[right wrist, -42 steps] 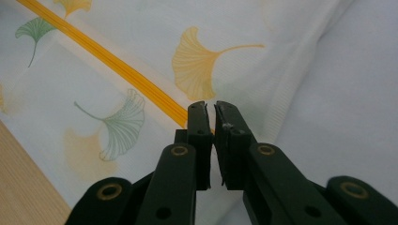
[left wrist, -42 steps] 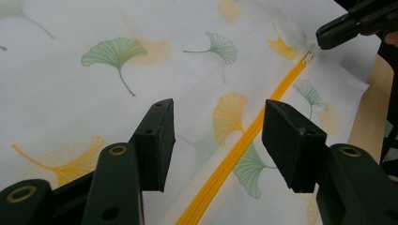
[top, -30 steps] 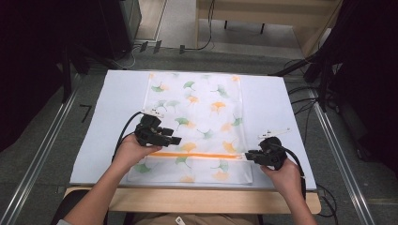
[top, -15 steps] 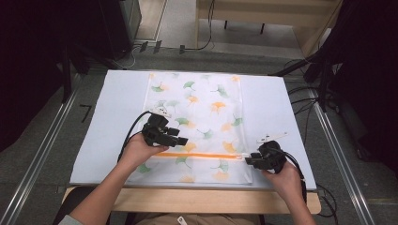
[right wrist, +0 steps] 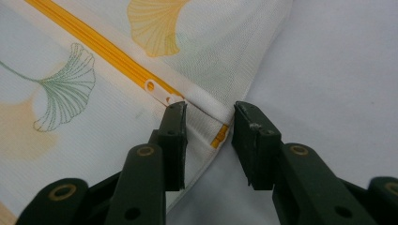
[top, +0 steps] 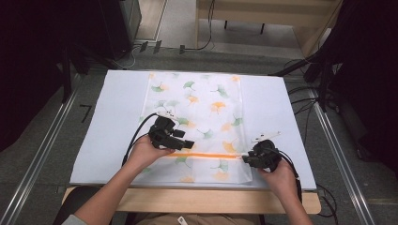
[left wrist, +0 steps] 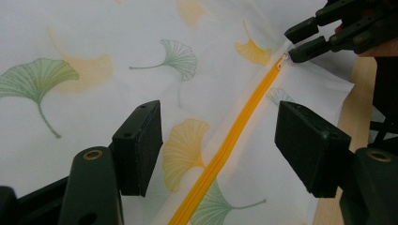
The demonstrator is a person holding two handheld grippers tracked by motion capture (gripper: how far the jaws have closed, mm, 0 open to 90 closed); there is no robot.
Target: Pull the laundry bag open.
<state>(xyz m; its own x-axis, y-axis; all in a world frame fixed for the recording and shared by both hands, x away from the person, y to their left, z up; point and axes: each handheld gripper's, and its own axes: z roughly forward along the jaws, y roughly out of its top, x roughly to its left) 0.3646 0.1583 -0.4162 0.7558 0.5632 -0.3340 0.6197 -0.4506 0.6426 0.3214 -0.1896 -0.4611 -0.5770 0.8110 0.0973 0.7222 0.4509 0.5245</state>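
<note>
Zipper pull (right wrist: 159,93) — beside right gripper (right wrist: 209,124)

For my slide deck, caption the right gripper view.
Right gripper open at the orange zipper's white pull.

Cover (top: 206,108) lies mid-table (top: 108,122), zipper (top: 206,154) across its near end, btwn both grippers.

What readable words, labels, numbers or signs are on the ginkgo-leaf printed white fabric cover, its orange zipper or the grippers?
None can be read.
White fabric cover with green and orange ginkgo-leaf print: leaf pattern, no lettering.
Orange zipper and its white pull tab: no marking to be made out.
Left gripper and right gripper: plain black jaws, no label.
Pale grey table mat: blank.
</note>
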